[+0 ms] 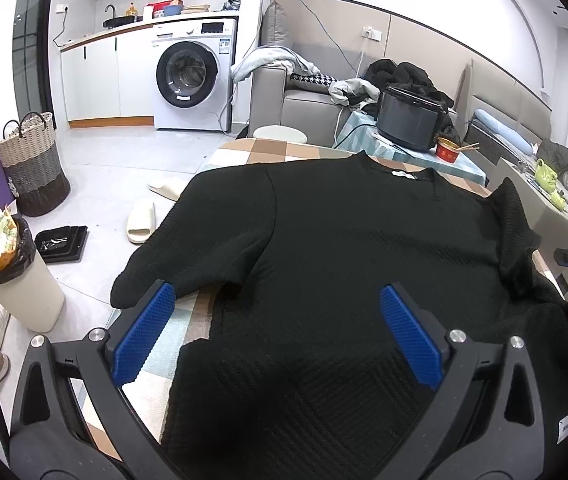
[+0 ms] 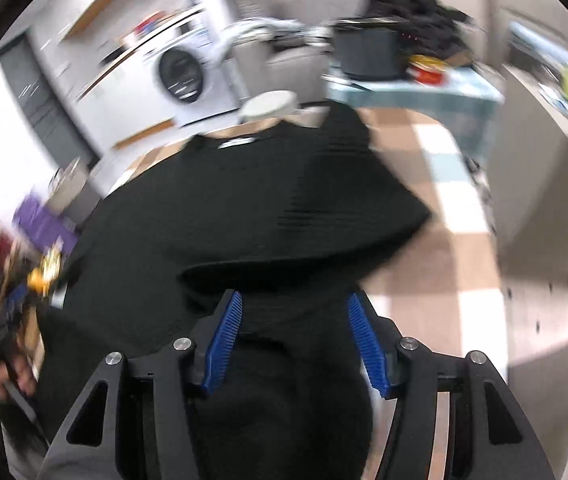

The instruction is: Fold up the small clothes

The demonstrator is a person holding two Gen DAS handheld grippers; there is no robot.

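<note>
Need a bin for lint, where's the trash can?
In the left wrist view, the trash can stands on the floor at far left, below the woven basket.

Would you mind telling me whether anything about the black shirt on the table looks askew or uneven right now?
Yes. The black ribbed knit shirt lies unevenly on the checked tablecloth: one short sleeve lies spread flat, while the opposite sleeve is folded over the body and bunched, its hem side rumpled.
</note>
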